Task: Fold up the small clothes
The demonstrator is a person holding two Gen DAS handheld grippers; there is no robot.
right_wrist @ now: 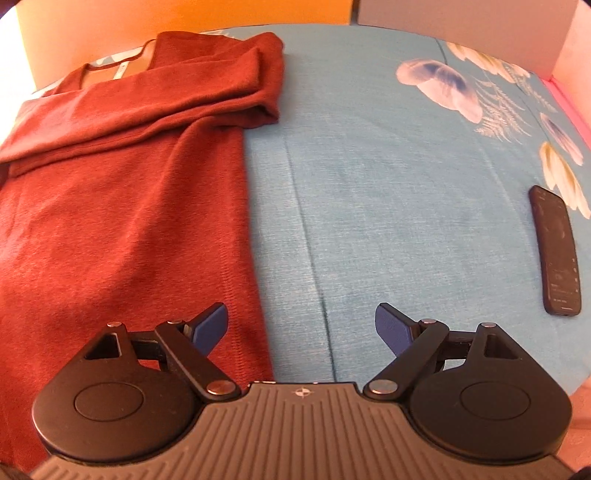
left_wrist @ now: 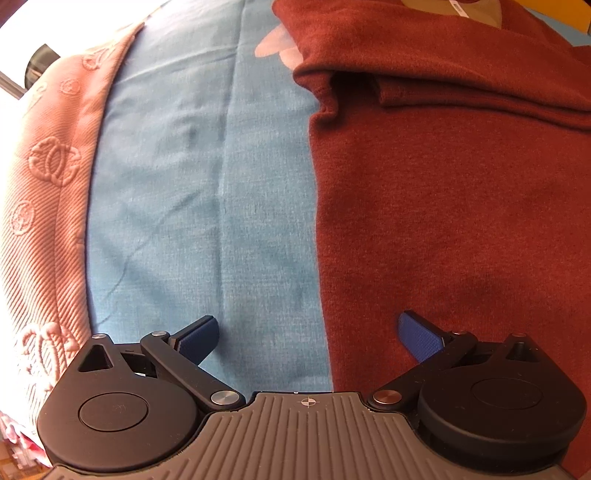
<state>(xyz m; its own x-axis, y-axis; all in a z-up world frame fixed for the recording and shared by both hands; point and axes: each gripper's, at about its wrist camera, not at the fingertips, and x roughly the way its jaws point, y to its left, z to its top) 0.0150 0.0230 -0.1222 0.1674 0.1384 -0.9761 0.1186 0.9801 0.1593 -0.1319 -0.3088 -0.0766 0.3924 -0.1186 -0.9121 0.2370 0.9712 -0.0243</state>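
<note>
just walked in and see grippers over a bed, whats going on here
A person holding a gripper in each hand is folding a rust-red top spread on a blue floral bedsheet. Its sleeves are already folded across the chest. Both the left gripper and the right gripper are open and hold nothing, each poised above one long side edge of the top. A dark phone lies off to the side.

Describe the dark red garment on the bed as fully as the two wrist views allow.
The dark red garment is a soft, knit-looking top lying flat on the blue sheet. Both sleeves are folded inward across the chest; the right wrist view shows a cuff at its side edge. A pale neck lining with a white label shows at the far end. Each open gripper straddles a long side edge without gripping it.
</note>
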